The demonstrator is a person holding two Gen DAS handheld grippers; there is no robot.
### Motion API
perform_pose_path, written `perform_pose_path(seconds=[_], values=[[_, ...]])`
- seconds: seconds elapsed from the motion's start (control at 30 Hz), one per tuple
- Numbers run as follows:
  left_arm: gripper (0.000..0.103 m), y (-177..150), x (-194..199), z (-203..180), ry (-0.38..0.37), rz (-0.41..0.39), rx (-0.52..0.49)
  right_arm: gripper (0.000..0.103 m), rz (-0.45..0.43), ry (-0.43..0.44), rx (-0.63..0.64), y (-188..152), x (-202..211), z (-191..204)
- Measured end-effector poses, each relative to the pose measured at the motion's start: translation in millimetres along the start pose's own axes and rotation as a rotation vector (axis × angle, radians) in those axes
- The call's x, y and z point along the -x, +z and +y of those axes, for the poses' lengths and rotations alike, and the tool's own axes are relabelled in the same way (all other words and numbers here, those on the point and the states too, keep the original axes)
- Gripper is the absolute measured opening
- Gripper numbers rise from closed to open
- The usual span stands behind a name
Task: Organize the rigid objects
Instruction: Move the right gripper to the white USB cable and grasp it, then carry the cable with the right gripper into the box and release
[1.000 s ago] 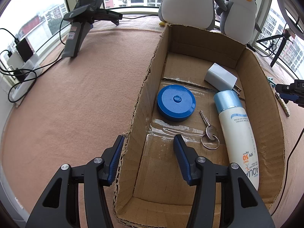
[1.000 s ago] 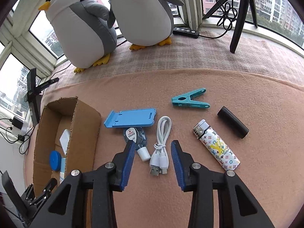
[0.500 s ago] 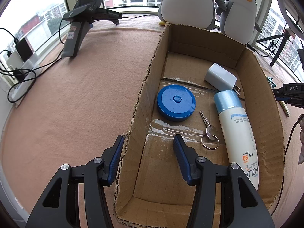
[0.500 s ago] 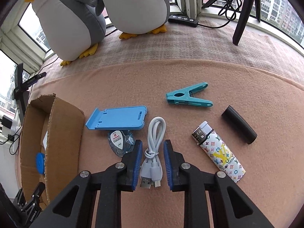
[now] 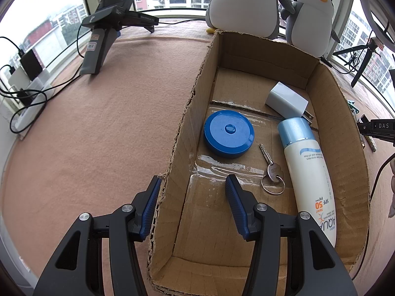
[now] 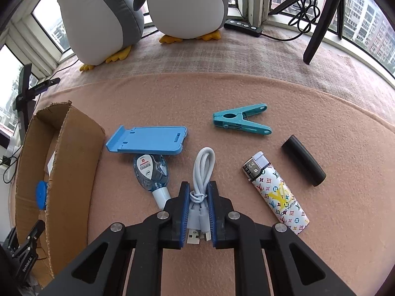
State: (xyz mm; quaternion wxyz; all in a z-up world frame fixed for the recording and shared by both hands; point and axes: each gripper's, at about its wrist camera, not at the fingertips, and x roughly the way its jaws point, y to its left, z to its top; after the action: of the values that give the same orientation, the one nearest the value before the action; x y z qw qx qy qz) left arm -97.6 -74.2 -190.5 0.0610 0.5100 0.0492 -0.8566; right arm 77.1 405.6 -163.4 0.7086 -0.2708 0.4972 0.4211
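Note:
In the right wrist view my right gripper [image 6: 199, 193] is shut on the coiled white USB cable [image 6: 202, 170], which lies on the pink cloth. Around it lie a blue phone stand [image 6: 148, 140], a small clear-blue bottle [image 6: 150, 172], a teal clip [image 6: 240, 122], a patterned lighter [image 6: 276, 192] and a black cylinder [image 6: 303, 164]. In the left wrist view my left gripper [image 5: 192, 192] stands open astride the left wall of the cardboard box [image 5: 187, 113]. Inside the box lie a blue round case [image 5: 228, 133], a key on a ring [image 5: 271, 172], a sunscreen bottle [image 5: 308, 170] and a white charger [image 5: 286, 100].
Two plush penguins [image 6: 138, 7] stand at the back by the windows. A black tripod [image 6: 321, 17] and a power strip [image 6: 243, 27] sit at the far right. A dark phone holder [image 5: 103, 37] and cables [image 5: 24, 93] occupy the left side beyond the box.
My right gripper has moved forward and down over the USB cable and its fingers have shut on it. The left gripper has stayed still at the box wall.

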Motion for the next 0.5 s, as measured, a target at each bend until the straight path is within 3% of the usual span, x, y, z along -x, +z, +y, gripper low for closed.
perform_pose_path(seconds=[0.5], values=[[0.052, 0.3, 0.3, -0.1, 0.001, -0.001, -0.002, 0.013, -0.088, 0.088, 0.015, -21.5, 52.8, 16.0]])
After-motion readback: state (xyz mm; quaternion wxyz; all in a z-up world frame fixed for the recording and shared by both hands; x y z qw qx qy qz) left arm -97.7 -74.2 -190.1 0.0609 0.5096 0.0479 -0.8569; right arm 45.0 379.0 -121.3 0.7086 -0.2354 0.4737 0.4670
